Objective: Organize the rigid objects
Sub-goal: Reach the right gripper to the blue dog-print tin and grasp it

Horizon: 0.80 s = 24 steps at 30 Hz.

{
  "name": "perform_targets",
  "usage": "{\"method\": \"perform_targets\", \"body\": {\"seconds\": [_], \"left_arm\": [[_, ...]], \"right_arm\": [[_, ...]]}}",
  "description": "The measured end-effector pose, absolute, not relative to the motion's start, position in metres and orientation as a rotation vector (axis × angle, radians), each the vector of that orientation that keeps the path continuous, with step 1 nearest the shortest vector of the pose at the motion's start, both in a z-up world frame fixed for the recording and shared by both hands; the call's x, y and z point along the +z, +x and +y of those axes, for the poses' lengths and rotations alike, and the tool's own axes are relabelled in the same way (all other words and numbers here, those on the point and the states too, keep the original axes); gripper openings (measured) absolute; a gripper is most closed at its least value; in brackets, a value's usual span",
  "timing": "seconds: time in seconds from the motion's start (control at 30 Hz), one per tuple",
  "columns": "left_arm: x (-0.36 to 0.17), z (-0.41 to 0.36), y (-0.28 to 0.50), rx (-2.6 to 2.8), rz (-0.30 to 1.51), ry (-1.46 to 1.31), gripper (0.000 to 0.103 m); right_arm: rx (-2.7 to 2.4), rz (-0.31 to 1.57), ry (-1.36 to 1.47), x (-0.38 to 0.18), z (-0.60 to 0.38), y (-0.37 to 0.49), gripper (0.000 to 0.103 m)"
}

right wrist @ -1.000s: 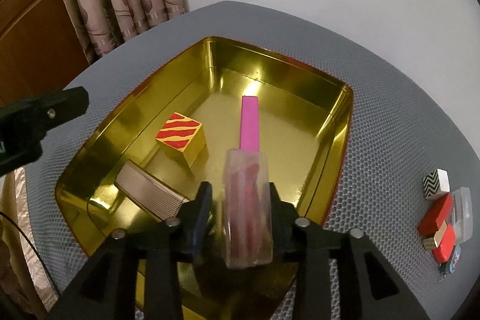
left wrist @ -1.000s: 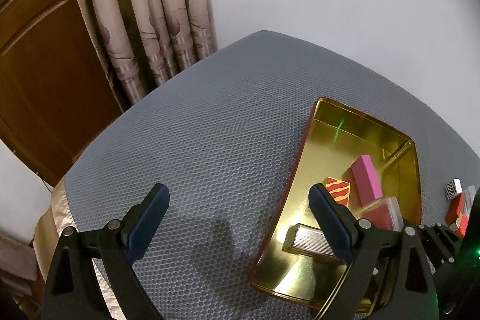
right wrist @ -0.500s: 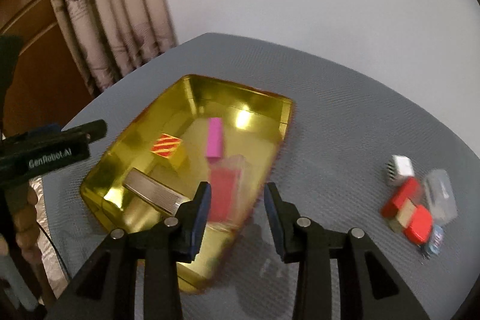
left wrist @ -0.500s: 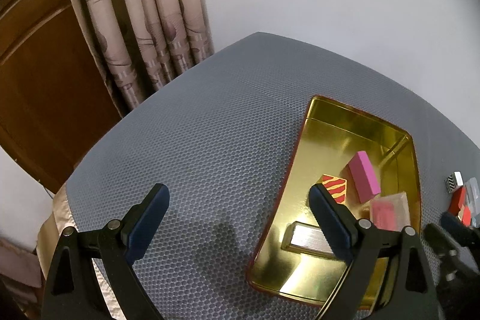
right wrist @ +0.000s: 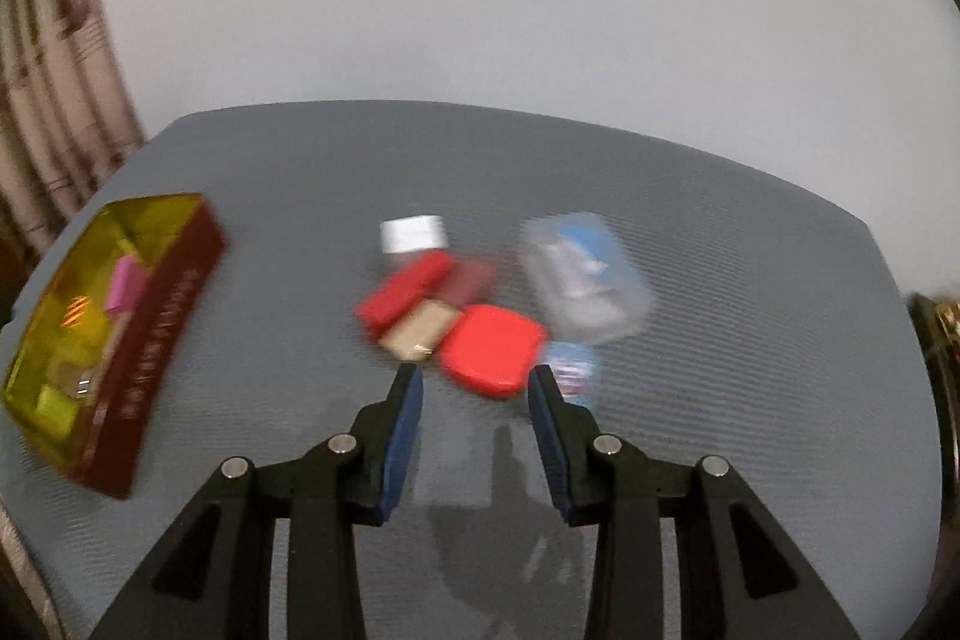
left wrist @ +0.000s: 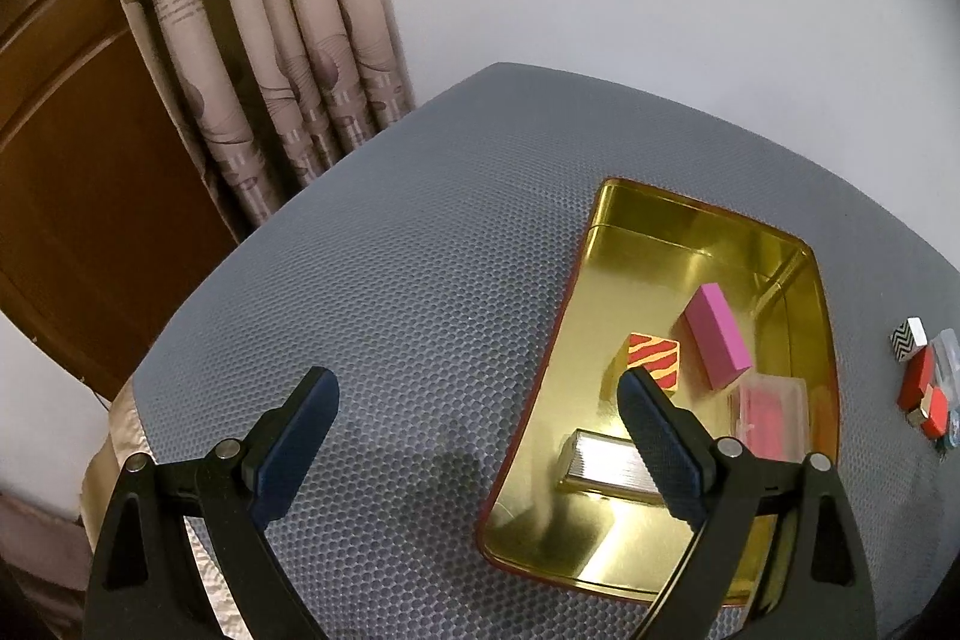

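Observation:
A gold tin tray (left wrist: 600,244) (right wrist: 162,274) lies on the grey table. In it are a pink block (left wrist: 717,343), a red-and-yellow striped cube (left wrist: 653,361), a silver ridged case (left wrist: 606,466) and a clear case with red contents (left wrist: 771,415). My left gripper (left wrist: 474,391) is open and empty over the table beside the tray's left rim. My right gripper (right wrist: 477,376) is open and empty just in front of a blurred pile: a flat red case (right wrist: 492,349), a red bar (right wrist: 402,292), a tan piece (right wrist: 417,331), a white block (right wrist: 414,233) and a clear box (right wrist: 585,280).
The pile also shows at the right edge of the left wrist view (left wrist: 924,382). Curtains (left wrist: 270,40) and a wooden door (left wrist: 72,160) stand behind the table's far left. A white wall is behind. The table edge runs near the left gripper.
My right gripper let go of the clear red-filled case in the tray, opened, and swung right to the pile. The left gripper has barely moved.

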State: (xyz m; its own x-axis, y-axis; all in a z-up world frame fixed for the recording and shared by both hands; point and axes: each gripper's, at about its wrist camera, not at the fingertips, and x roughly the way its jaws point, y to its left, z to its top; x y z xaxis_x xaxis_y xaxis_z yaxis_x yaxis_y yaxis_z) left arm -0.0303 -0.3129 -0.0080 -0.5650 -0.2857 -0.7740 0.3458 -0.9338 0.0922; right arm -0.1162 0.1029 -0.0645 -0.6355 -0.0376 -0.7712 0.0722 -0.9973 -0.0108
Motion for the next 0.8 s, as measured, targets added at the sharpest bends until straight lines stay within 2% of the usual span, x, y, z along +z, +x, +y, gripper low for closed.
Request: {"method": "perform_targets", "body": {"seconds": [0.13,0.5,0.8], "left_arm": [[-0.006,-0.309,-0.033,-2.503,0.086,1.221,0.093],[-0.01,-0.301,-0.039,-2.492,0.043,1.241,0.093],[-0.013,-0.287,-0.041,-2.512,-0.029,1.248,0.093]], "right_arm": [[-2.811,0.037,1.365,-0.076,0.136,-0.116,0.037],[-2.848,0.077,1.434,-0.104,0.151,-0.131,0.037],[-2.848,0.001,1.4,-0.118,0.161,-0.138,0.037]]}}
